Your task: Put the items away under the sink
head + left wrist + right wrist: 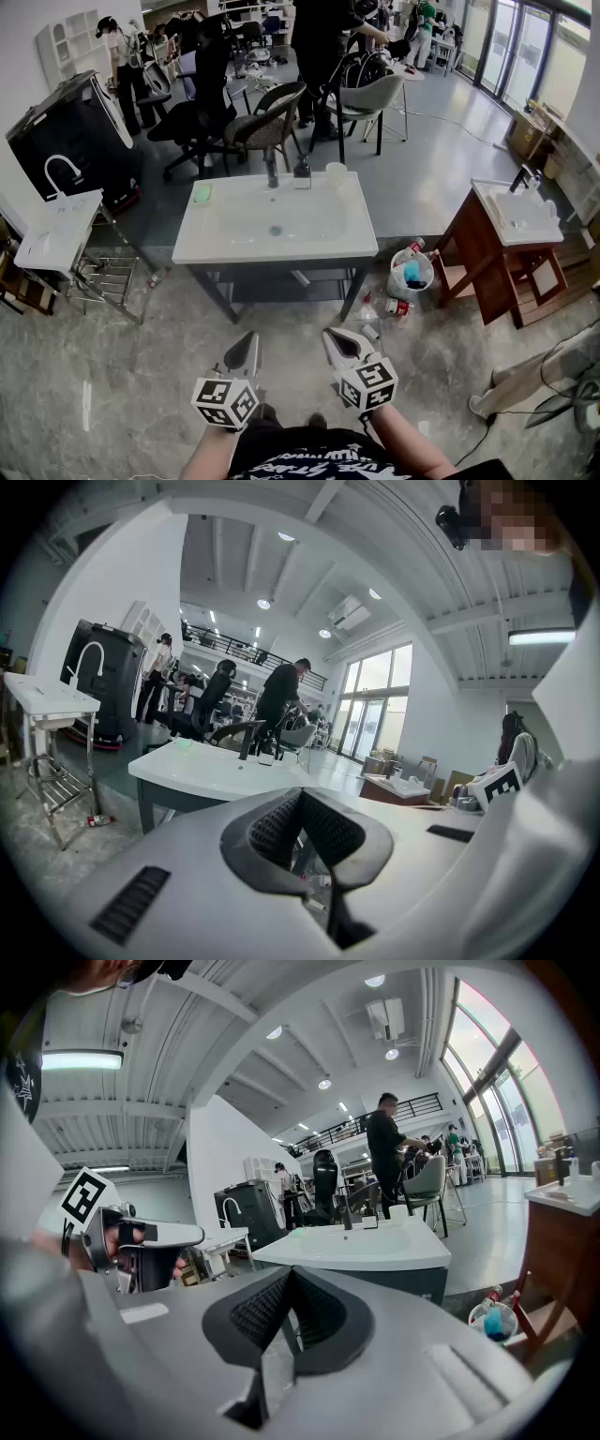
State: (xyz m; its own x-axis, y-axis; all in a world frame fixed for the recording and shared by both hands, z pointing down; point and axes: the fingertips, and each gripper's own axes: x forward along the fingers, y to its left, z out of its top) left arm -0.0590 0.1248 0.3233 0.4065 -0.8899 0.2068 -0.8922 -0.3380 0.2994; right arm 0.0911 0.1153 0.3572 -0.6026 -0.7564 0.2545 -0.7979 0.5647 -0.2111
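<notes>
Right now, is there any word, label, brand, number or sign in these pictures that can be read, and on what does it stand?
No text can be read outright.
Shirt: white print, cut off at the picture's edge, not legible.
Bottles on the floor beside the bucket: labels too small to read.
Marker cubes: black-and-white squares only, no words.
</notes>
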